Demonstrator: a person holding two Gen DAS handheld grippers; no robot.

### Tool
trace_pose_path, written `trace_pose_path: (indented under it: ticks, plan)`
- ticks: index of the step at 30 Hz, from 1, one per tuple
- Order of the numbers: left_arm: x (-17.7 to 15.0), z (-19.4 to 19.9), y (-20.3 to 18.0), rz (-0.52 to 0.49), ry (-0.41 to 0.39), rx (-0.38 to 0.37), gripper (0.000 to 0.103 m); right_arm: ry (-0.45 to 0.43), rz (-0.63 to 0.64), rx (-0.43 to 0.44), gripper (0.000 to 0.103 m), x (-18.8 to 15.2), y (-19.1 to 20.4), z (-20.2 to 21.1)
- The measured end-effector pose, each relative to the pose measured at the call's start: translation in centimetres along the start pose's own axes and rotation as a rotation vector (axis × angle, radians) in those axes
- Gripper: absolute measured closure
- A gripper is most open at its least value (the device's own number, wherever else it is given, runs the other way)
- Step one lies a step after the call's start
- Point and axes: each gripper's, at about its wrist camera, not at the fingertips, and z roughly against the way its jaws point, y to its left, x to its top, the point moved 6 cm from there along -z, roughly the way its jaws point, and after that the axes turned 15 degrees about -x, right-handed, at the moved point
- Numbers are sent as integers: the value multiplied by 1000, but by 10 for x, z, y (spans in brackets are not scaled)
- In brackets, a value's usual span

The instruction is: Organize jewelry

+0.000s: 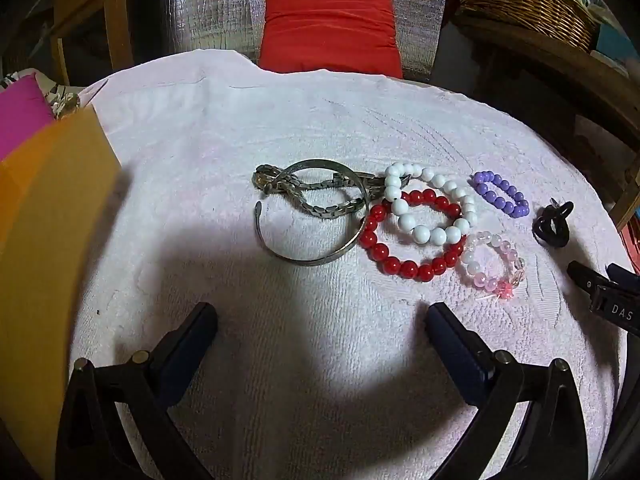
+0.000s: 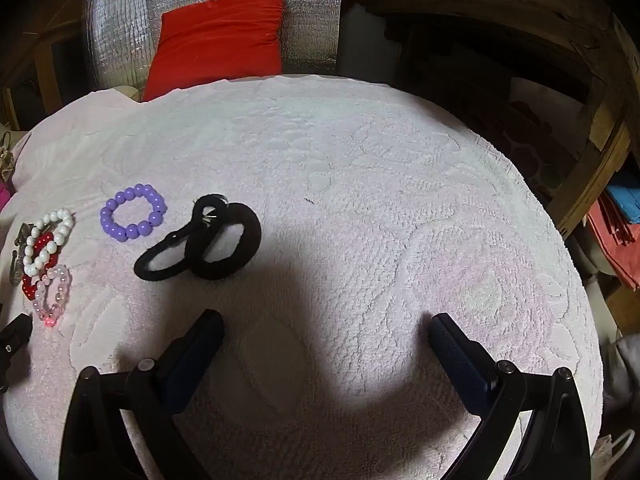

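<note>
Judging from the wide-spread, empty left gripper (image 1: 320,320) and right gripper (image 2: 326,330), sorting is not yet begun, the bracelets (image 1: 412,236) being heaped mid-frame on the towel (image 1: 200,128), so one piece must first be singled out.

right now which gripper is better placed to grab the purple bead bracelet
Right. The purple bead bracelet lies just ahead of the open right gripper; from the left gripper it sits beyond the overlapping bracelets.
</note>
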Motion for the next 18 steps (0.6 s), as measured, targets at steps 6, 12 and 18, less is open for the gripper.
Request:
trace_pose_path:
  ticks: [6,12,18]
  plan:
    - [1,0,0,-1,1,1,0,-1,1,-6,0,-1,1,-1]
    - [1,-3,1,1,0,0,0,80,-53,-10,0,-6,-4,7]
    - [1,-2,0,3,-3,0,0,182,3,55,0,-17,-8,14]
